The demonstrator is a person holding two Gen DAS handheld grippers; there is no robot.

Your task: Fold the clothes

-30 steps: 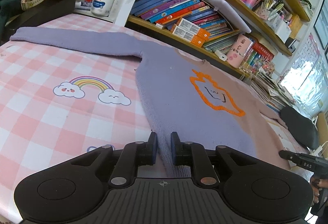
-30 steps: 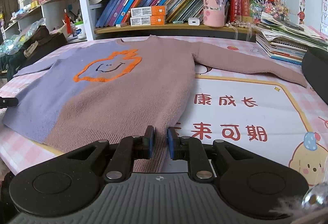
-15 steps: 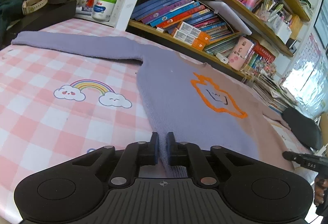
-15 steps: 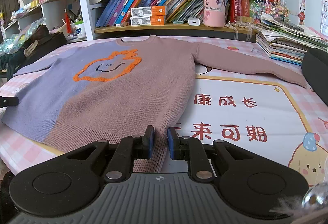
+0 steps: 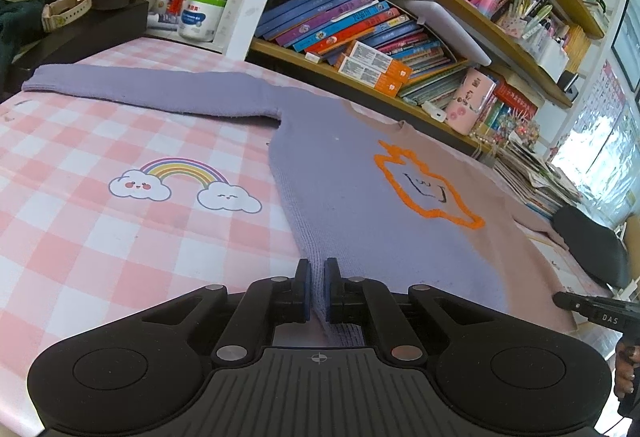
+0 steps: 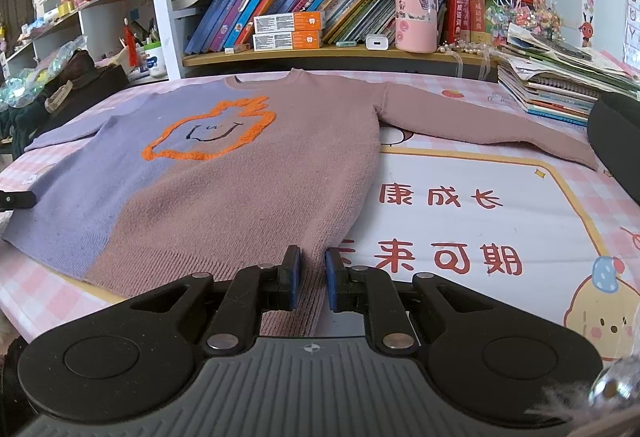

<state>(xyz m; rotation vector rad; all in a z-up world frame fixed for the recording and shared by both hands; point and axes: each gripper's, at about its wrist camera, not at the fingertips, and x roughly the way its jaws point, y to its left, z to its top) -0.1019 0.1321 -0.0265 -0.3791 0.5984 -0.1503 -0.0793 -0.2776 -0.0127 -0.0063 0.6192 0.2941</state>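
Left wrist view: my left claw (image 5: pixel 316 287) pinches the sweater (image 5: pixel 360 205) hem's lilac corner; my right claw (image 6: pixel 313 283) clenches its pink corner. Sweater lies flat on desk (image 5: pixel 100 237); hem beneath claws hidden.

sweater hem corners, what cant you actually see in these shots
- Left wrist view: the sweater hem's purple corner, hidden behind the left gripper.
- Right wrist view: the pink hem corner, hidden behind the right gripper.
- Either view: whether the pads actually pinch fabric.

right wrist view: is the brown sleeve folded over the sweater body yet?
No, the brown sleeve lies stretched out flat on the table, away from the sweater body.
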